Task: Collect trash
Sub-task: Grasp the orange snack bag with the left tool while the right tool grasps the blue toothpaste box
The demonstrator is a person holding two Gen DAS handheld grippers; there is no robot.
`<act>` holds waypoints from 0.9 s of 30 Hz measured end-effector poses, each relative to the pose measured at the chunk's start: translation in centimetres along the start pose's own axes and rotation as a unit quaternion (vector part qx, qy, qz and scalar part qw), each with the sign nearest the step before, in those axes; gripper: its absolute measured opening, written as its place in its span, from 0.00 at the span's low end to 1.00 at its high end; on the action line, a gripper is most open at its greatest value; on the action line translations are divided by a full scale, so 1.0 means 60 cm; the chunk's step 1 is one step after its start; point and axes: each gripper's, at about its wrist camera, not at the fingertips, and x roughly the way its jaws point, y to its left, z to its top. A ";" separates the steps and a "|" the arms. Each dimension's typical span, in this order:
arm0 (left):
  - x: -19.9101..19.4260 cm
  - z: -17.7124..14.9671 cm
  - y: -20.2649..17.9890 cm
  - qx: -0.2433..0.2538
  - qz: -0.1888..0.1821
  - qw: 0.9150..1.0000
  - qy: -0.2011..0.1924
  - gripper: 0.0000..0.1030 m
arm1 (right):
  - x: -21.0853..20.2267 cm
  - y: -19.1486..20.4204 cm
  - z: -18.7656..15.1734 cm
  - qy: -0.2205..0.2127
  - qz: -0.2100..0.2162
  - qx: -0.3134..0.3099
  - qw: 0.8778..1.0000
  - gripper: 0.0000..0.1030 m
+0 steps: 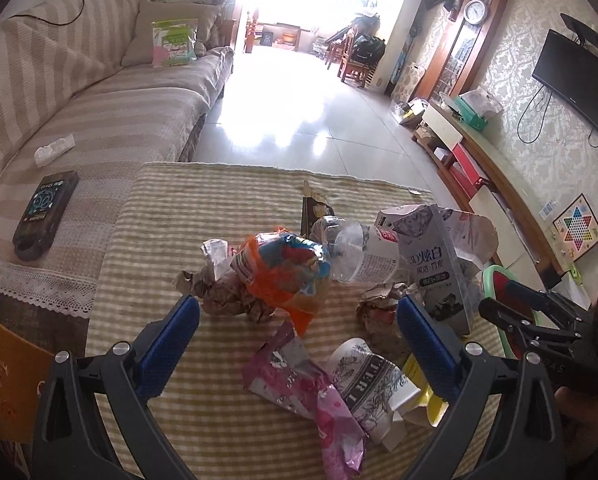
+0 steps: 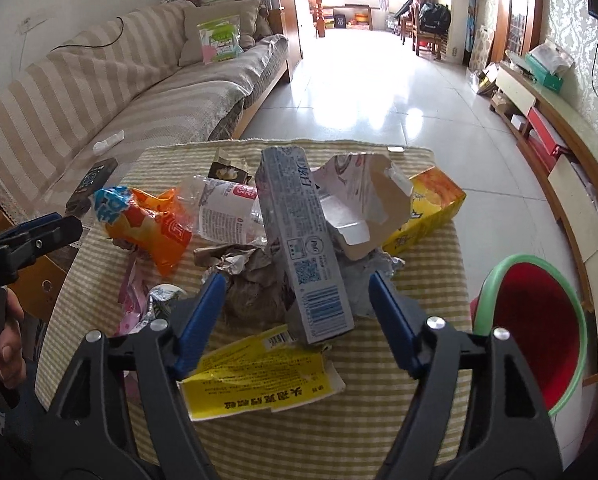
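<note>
Right wrist view: grey toothpaste box [image 2: 303, 240] at centre of trash pile on striped tabletop [image 2: 427, 360], leaning tilted on crumpled brown paper [image 2: 255, 284], near end sitting between blue pads of right hand-held gripper [image 2: 295, 312]; jaws parted, pads not touching box. Flattened yellow carton [image 2: 259, 380] just in front, under the pads. Torn white carton [image 2: 359, 196] and yellow-orange box [image 2: 431, 208] behind, clear plastic bottle [image 2: 227, 208] and orange snack bag [image 2: 147, 220] to the left. Red bin with green rim [image 2: 535, 320] beside tabletop, at right. Left wrist view: left hand-held gripper [image 1: 299, 320] wide open, nothing held, hovering over orange snack bag [image 1: 283, 272], pink wrapper [image 1: 311, 392] and patterned paper cup [image 1: 367, 380] below between the fingers. Striped sofa [image 1: 79, 112] to the left, dark phone-like device [image 1: 45, 214] on it. Hand [image 1: 587, 420] at right edge.
</note>
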 end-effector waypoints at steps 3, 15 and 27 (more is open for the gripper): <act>0.018 0.011 -0.004 0.006 0.005 1.000 0.007 0.91 | 0.032 -0.006 0.000 0.023 0.002 0.003 1.000 0.65; 0.085 0.024 -0.002 -0.004 0.016 0.999 0.045 0.84 | 0.094 0.003 -0.004 0.060 0.013 0.006 0.998 0.49; 0.077 0.017 0.002 -0.005 0.020 0.999 0.042 0.50 | 0.075 0.000 -0.008 0.044 0.017 -0.001 0.999 0.38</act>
